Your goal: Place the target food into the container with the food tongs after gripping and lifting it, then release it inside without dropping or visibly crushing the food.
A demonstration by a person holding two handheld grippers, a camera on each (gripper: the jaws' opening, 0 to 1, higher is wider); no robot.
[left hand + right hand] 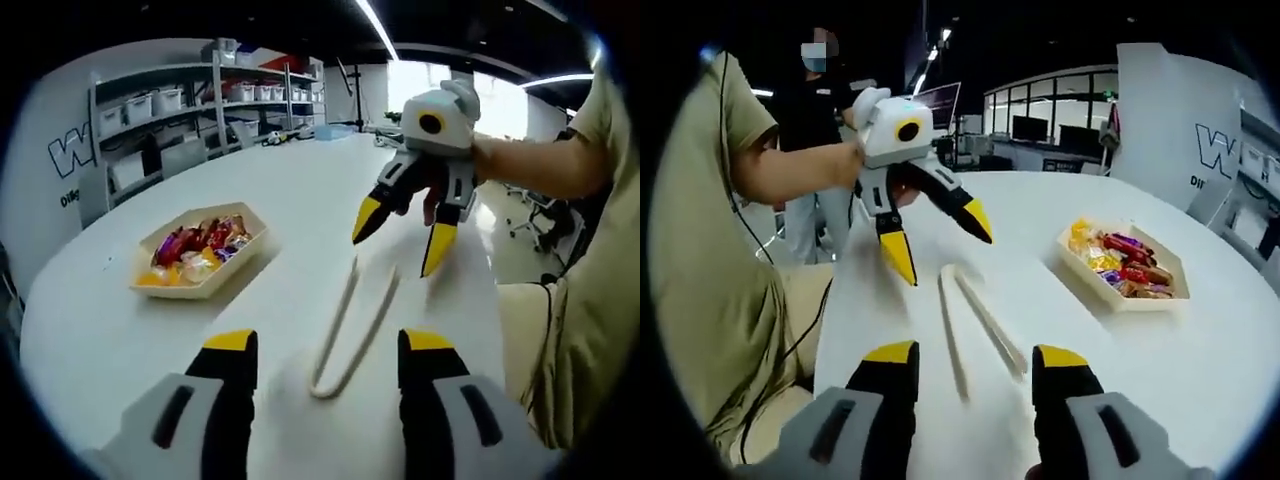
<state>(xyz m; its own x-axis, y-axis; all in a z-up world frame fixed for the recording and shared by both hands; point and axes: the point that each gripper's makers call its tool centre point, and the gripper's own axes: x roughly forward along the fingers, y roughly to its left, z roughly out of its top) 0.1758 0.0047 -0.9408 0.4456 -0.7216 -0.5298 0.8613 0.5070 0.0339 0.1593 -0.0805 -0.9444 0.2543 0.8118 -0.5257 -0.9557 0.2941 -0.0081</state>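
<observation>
On table (300, 190), tongs (352, 330), candy tray (200, 252) apart

white round table (300, 190), metal shelves (200, 110) with bins along the wall, ceiling light strips (385, 28), bright windows (1050, 110) behind.

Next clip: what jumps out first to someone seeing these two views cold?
The long pale food tongs lie flat on the round white table, between both open yellow-tipped claws, untouched. The right claw hovers above their tips. Off to one side sits a shallow wooden tray of bright wrapped sweets.
</observation>
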